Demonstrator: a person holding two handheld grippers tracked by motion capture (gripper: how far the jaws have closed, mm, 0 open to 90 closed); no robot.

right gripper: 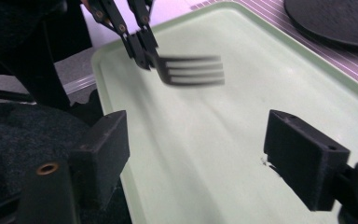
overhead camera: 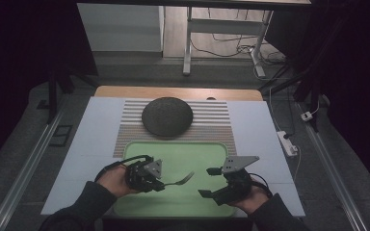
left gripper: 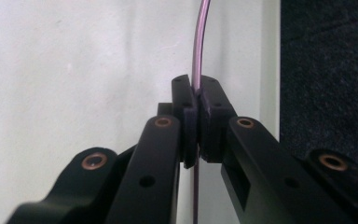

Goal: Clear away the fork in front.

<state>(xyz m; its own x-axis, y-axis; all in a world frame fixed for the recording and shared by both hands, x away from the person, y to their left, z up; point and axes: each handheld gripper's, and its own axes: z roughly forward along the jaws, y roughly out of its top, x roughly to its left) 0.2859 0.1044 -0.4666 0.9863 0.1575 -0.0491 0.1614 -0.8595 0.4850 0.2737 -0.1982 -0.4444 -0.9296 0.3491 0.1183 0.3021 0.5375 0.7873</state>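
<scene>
My left gripper (overhead camera: pixel 161 185) is shut on the handle of a metal fork (overhead camera: pixel 180 180), which hangs over the pale green tray (overhead camera: pixel 173 149) with its tines pointing right. In the left gripper view the pads (left gripper: pixel 190 121) pinch the thin handle (left gripper: pixel 200 42) edge-on. My right gripper (overhead camera: pixel 209 182) is open over the tray's right side, with nothing between its jaws. In the right gripper view, the right gripper (right gripper: pixel 200 149) looks across the tray (right gripper: pixel 261 60) at the fork (right gripper: pixel 193 70) and the left gripper (right gripper: pixel 140 46) holding it.
A dark round plate (overhead camera: pixel 167 116) lies upside down on a striped mat (overhead camera: pixel 125 130) just beyond the tray. The tray and mat sit on a white sheet (overhead camera: pixel 255 130) over a wooden table. The plate's edge (right gripper: pixel 335 18) shows at the top right of the right gripper view.
</scene>
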